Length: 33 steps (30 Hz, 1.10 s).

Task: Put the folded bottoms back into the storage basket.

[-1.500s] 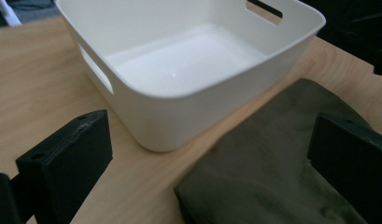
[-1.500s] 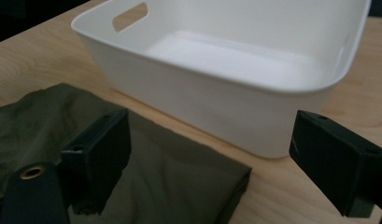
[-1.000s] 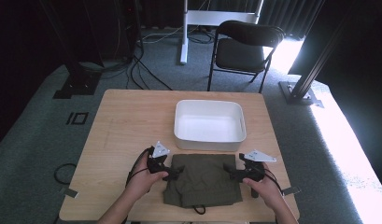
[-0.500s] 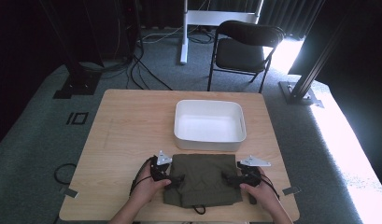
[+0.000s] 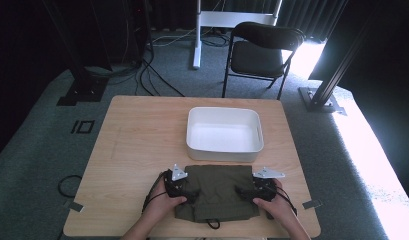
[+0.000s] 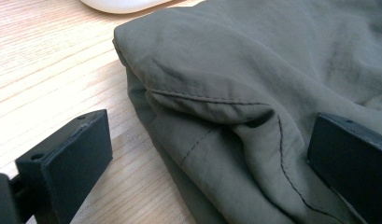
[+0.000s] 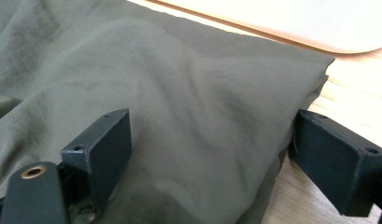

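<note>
Between both spread grippers lies folded cloth (image 5: 218, 191)

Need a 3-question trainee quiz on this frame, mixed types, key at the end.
1. True or false: the left gripper has both jaws shut on the olive garment.
2. What sits just beyond the garment? A) white tub B) mug C) book
3. Fill in: the right gripper straddles the garment's folded ____.

Key: 1 false, the jaws stand open, one over the wooden table. 2 A, the white tub. 3 edge.
</note>
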{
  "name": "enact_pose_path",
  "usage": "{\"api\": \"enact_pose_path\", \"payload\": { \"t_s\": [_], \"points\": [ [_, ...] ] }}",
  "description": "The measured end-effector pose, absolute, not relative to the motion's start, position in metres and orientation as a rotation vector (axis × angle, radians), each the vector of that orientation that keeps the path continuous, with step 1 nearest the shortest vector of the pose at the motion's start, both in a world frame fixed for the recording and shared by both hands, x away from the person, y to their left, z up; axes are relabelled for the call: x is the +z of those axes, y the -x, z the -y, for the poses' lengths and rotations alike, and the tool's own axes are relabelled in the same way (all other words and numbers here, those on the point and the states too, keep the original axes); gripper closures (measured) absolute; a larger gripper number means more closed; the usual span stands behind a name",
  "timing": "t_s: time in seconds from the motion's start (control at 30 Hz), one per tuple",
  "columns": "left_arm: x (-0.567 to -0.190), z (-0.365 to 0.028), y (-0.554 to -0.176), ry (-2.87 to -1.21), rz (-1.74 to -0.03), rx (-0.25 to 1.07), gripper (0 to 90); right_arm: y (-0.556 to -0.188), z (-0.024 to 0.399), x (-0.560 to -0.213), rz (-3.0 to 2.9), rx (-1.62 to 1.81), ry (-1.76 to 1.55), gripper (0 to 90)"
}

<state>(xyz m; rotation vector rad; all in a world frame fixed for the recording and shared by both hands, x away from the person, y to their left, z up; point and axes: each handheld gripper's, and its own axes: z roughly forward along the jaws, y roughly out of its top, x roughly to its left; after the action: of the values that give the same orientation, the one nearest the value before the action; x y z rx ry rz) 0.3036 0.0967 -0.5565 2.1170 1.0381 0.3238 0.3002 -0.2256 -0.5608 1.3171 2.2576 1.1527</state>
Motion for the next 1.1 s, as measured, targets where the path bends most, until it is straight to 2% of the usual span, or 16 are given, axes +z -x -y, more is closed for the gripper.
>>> {"api": "enact_pose_path", "payload": {
  "t_s": [0.2, 0.27, 0.3, 0.37, 0.4, 0.47, 0.53, 0.57, 0.6, 0.63, 0.67, 0.77, 0.8, 0.83, 1.1],
  "points": [
    [-0.557, -0.094, -0.303, -2.128, -1.039, 0.345, 1.2, -0.300, 0.224, -0.561, -2.280, 1.117, -1.271, 13.2],
    [-0.556, -0.092, -0.301, -2.116, -1.028, 0.345, 3.4, -0.300, 0.222, -0.561, -2.293, 1.108, -1.236, 18.2],
    [-0.556, -0.092, -0.301, -2.113, -1.007, 0.337, 9.6, -0.299, 0.222, -0.560, -2.283, 1.105, -1.235, 23.9],
    [-0.555, -0.090, -0.299, -2.101, -0.978, 0.320, 24.6, -0.297, 0.221, -0.560, -2.280, 1.094, -1.214, 29.0],
    [-0.555, -0.089, -0.298, -2.093, -0.974, 0.314, 28.0, -0.297, 0.220, -0.560, -2.281, 1.096, -1.209, 31.4],
    [-0.555, -0.088, -0.298, -2.074, -0.972, 0.281, 44.8, -0.295, 0.218, -0.560, -2.280, 1.104, -1.205, 38.1],
    [-0.555, -0.086, -0.297, -2.080, -0.959, 0.276, 52.2, -0.294, 0.217, -0.560, -2.276, 1.124, -1.212, 45.6],
    [-0.555, -0.086, -0.297, -2.080, -0.959, 0.276, 55.7, -0.294, 0.217, -0.560, -2.276, 1.124, -1.212, 45.6],
    [-0.555, -0.085, -0.296, -2.086, -0.947, 0.289, 55.7, -0.293, 0.216, -0.560, -2.273, 1.131, -1.219, 50.8],
    [-0.555, -0.084, -0.295, -2.090, -0.938, 0.300, 56.9, -0.292, 0.214, -0.560, -2.280, 1.161, -1.228, 62.9],
    [-0.555, -0.083, -0.294, -2.096, -0.922, 0.310, 58.6, -0.292, 0.212, -0.560, -2.284, 1.177, -1.237, 69.1],
    [-0.554, -0.082, -0.292, -2.100, -0.898, 0.327, 67.9, -0.290, 0.209, -0.560, -2.289, 1.181, -1.232, 72.4],
    [-0.554, -0.081, -0.292, -2.097, -0.896, 0.334, 67.9, -0.289, 0.207, -0.560, -2.286, 1.178, -1.227, 74.0],
    [-0.554, -0.082, -0.293, -2.088, -0.900, 0.322, 73.2, -0.288, 0.205, -0.559, -2.285, 1.163, -1.209, 76.5],
    [-0.543, -0.090, -0.290, -2.045, -0.880, 0.270, 76.4, -0.280, 0.208, -0.536, -2.289, 1.215, -1.185, 78.7]
  ]
}}
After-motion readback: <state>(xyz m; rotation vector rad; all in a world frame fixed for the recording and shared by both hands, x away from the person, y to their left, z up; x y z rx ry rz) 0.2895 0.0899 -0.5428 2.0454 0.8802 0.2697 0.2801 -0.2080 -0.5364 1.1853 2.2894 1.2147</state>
